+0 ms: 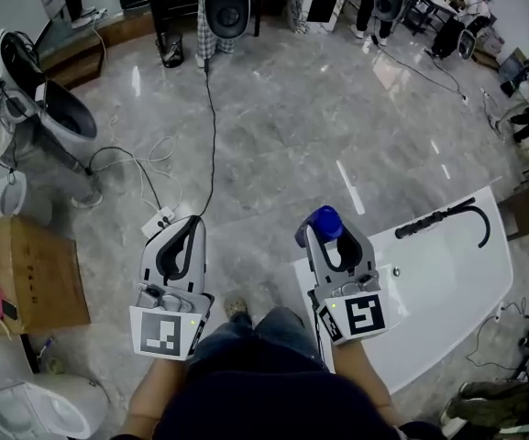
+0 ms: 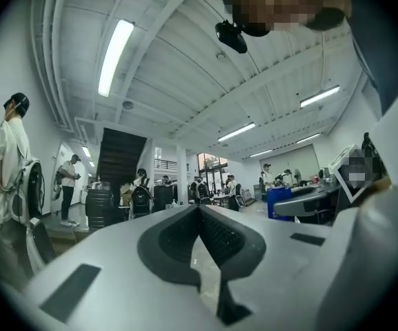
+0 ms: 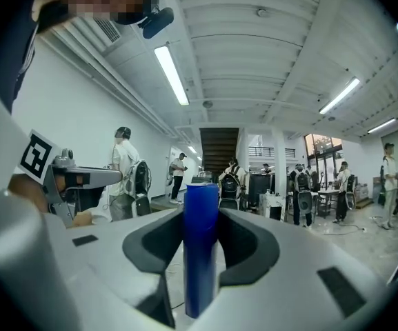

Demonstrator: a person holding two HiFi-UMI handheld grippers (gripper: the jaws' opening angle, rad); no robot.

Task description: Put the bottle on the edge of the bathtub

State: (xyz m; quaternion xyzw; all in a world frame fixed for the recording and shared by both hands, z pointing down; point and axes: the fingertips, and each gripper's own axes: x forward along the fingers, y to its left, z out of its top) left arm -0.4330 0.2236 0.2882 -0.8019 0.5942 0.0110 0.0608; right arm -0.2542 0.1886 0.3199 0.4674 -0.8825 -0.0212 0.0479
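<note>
A blue bottle (image 1: pixel 325 221) stands upright between the jaws of my right gripper (image 1: pixel 330 236), which is shut on it and held in the air over the near left corner of the white bathtub (image 1: pixel 447 287). In the right gripper view the bottle (image 3: pixel 201 254) fills the gap between the dark pads. My left gripper (image 1: pixel 191 232) hangs over the marble floor to the left of the tub. Its jaws meet at the tip with nothing between them, as the left gripper view shows (image 2: pixel 199 209).
A black tap with a hose (image 1: pixel 443 216) lies along the tub's far rim. A cardboard box (image 1: pixel 35 278) and white toilets (image 1: pixel 35 411) stand at the left. A black cable (image 1: pixel 212 126) and a power strip (image 1: pixel 159 220) lie on the floor ahead. People stand at the back.
</note>
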